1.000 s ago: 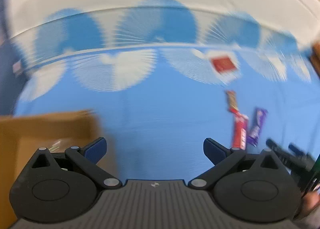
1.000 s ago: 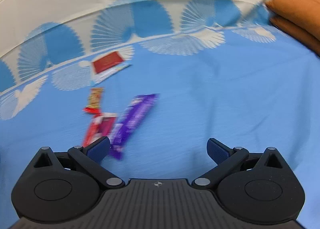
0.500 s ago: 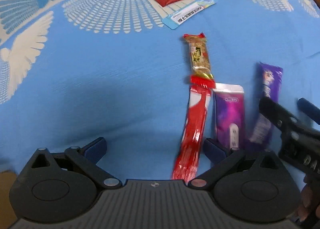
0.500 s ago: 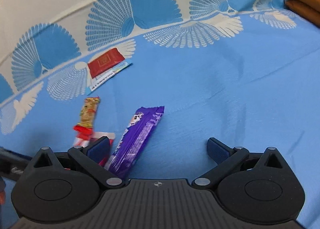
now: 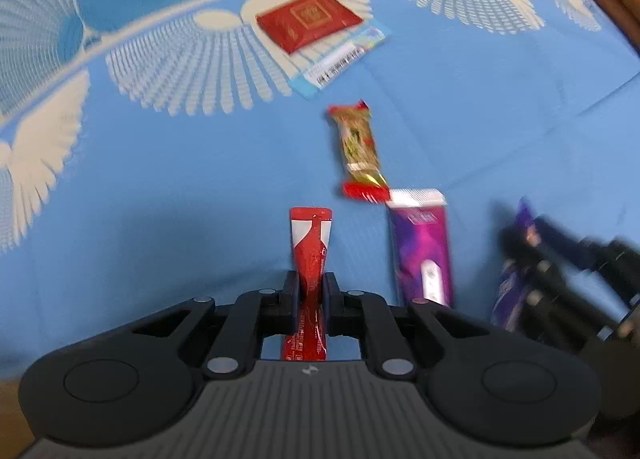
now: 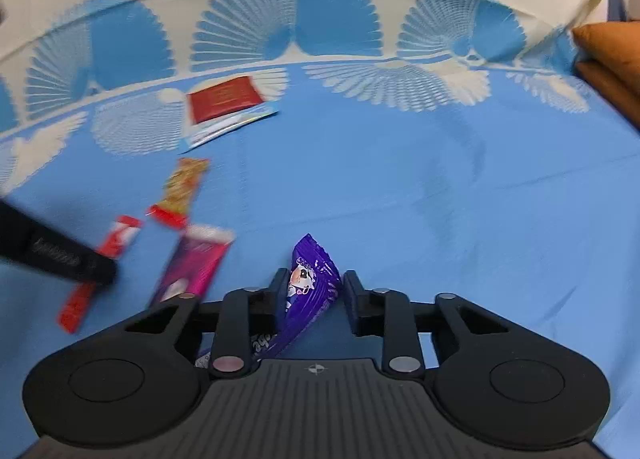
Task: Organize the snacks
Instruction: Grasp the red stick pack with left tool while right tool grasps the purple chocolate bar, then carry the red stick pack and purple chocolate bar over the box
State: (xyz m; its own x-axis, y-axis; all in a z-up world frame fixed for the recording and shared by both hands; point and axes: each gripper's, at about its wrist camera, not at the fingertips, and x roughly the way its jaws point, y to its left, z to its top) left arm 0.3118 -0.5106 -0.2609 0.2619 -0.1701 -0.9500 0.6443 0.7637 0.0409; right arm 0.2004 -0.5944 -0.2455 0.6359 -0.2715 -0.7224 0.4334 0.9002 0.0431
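Between the pads of the left gripper a slim red stick pack is pinched along its length, its far end pointing out ahead over the blue patterned cloth; the jaws have just been closing and now press both its edges. The right gripper has likewise just been closing, with the purple bar between its fingers: the left pad touches the wrapper, the right one seems a shade clear, so I judge that grip unfinished. Each hand takes one long snack by its narrow sides, probably because flat wrappers lying on cloth offer little else to pinch (and two at once saves a trip).

Just beyond lies a magenta sachet, then a gold bar with red ends, its near end touching the sachet's top. Farthest are a red flat packet resting partly on a pale blue-edged packet. That makes six snacks, one of each kind. An orange cushion sits at the right edge.
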